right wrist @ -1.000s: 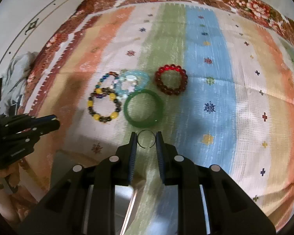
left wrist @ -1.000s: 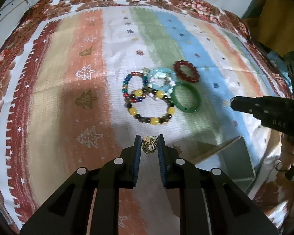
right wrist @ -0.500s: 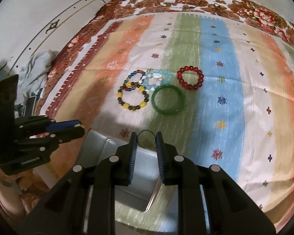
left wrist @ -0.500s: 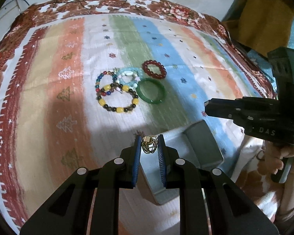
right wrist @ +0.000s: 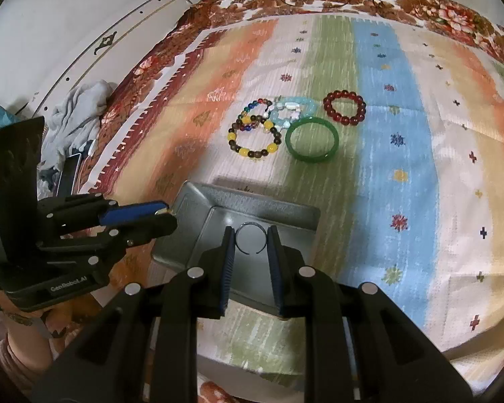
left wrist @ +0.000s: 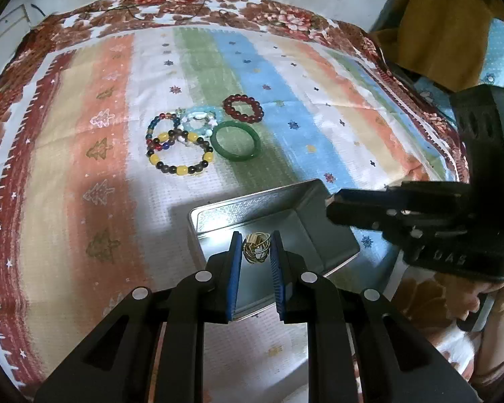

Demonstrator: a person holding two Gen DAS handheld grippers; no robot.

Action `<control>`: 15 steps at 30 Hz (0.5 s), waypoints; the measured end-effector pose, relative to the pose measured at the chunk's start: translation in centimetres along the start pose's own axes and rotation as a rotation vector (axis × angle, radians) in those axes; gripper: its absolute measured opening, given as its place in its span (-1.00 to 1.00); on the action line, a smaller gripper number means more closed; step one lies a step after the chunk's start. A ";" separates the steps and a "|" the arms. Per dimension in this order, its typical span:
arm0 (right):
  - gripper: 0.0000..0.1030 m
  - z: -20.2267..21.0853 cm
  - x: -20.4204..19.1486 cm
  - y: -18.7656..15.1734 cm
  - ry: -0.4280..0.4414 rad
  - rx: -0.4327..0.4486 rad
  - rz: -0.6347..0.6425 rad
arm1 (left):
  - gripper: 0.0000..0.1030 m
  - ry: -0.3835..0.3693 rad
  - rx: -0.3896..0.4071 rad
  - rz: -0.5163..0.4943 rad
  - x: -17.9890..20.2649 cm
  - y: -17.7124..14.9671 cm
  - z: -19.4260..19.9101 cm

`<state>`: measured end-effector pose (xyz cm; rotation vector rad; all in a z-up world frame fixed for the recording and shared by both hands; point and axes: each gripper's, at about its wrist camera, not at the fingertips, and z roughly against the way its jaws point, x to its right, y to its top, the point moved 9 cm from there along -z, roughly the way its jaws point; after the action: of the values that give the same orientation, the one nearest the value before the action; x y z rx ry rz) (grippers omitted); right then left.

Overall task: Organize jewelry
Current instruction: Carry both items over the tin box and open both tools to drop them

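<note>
My left gripper (left wrist: 255,247) is shut on a small gold wire ring (left wrist: 256,252) and holds it over a grey metal tin (left wrist: 252,206). My right gripper (right wrist: 249,242) is shut on a thin silver open ring (right wrist: 250,240), also over the tin (right wrist: 252,205). Farther out on the striped cloth lie a green bangle (left wrist: 236,145) (right wrist: 311,143), a dark red bead bracelet (left wrist: 243,108) (right wrist: 344,106), a yellow-and-brown bead bracelet (left wrist: 179,153) (right wrist: 254,138), a pale blue bead bracelet (left wrist: 200,121) (right wrist: 292,111) and a multicolour bead bracelet (left wrist: 161,126) (right wrist: 252,109).
The striped cloth (left wrist: 84,154) has a red floral border. The right gripper's body (left wrist: 447,208) shows at the right of the left wrist view, and the left gripper's body (right wrist: 67,235) shows at the left of the right wrist view. Grey clothing (right wrist: 77,110) lies beyond the cloth's left edge.
Both grippers have drawn back from the bracelets with their rings still held. The tin has come into view under both pairs of fingers.
</note>
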<state>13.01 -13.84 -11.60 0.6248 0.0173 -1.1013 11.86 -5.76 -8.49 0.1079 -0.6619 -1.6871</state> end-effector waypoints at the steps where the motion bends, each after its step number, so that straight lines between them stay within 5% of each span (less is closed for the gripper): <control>1: -0.59 -0.1 0.0 -0.1 0.003 -0.004 -0.004 | -0.68 -0.005 0.000 0.002 0.1 0.1 0.0; 3: -0.57 -0.3 0.0 -0.1 0.009 -0.012 -0.009 | -0.68 -0.014 -0.001 0.010 0.1 0.2 -0.1; 5: -0.09 -0.6 0.4 -0.1 0.000 -0.018 -0.029 | -0.54 -0.019 0.003 0.020 0.0 0.3 -0.3; 15: 0.12 -0.3 2.2 1.0 -0.060 0.023 -0.056 | -0.31 0.025 0.041 0.044 -1.9 1.0 0.1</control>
<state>14.98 -15.15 -12.08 0.6143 -0.0302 -1.1751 13.14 -4.04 -8.42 0.1425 -0.6758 -1.6275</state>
